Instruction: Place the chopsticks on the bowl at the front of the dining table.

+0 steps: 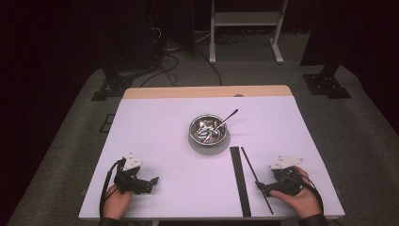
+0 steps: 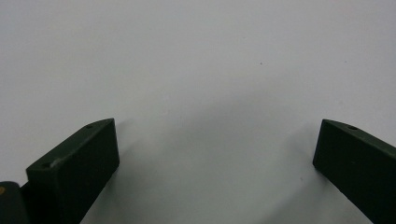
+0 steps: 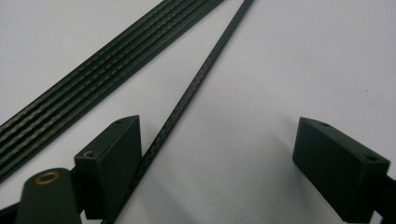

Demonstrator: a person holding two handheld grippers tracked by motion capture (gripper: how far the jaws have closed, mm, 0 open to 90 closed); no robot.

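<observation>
The right gripper [image 3: 219, 149] rests low on the white table [image 1: 160, 141], jaws spread wide, the single thin black rod [image 3: 205, 74] just inside one jaw; the left gripper [image 2: 217, 149], released, lies palm-held near the table's front edge.

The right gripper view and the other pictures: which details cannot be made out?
- Single thin black strip: in the right gripper view its near end is hidden behind the right gripper's left jaw; contact unclear.
- Flat bundle of black strips: both ends cut off by picture edges.
- Shiny metal bowl: contents too small and glary in the high view.
</observation>
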